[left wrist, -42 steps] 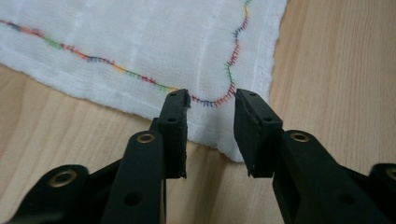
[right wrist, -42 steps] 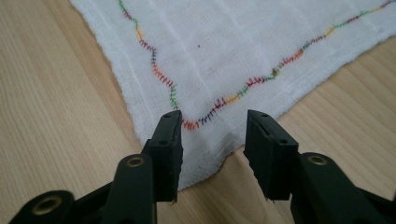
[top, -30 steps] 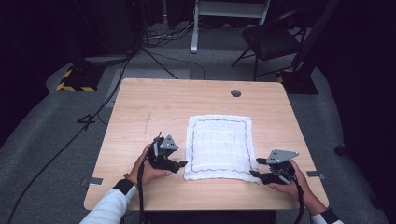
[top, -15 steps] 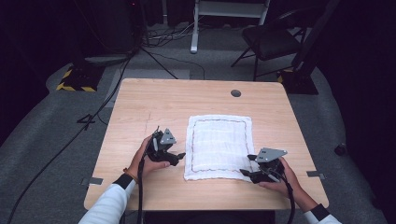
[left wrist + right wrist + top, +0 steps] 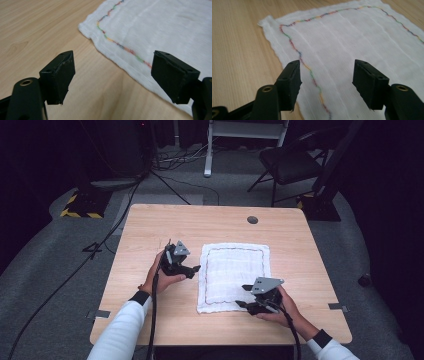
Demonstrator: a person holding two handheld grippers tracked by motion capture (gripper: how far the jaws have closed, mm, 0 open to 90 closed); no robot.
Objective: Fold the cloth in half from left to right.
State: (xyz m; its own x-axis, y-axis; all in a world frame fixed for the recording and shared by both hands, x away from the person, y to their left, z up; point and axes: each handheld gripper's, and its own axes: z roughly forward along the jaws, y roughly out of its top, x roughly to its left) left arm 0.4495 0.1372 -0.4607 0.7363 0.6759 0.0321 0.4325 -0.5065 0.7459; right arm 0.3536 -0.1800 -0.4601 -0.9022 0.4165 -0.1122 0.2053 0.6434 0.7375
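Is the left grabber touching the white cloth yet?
Apart. In the left gripper view the left gripper has open jaws with nothing between them, and bare table shows before the white cloth.

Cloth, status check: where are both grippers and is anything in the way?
Left gripper open at the cloth's left edge. Right gripper open over its near right part. Cloth flat on the table, ungripped. Nothing in the way.
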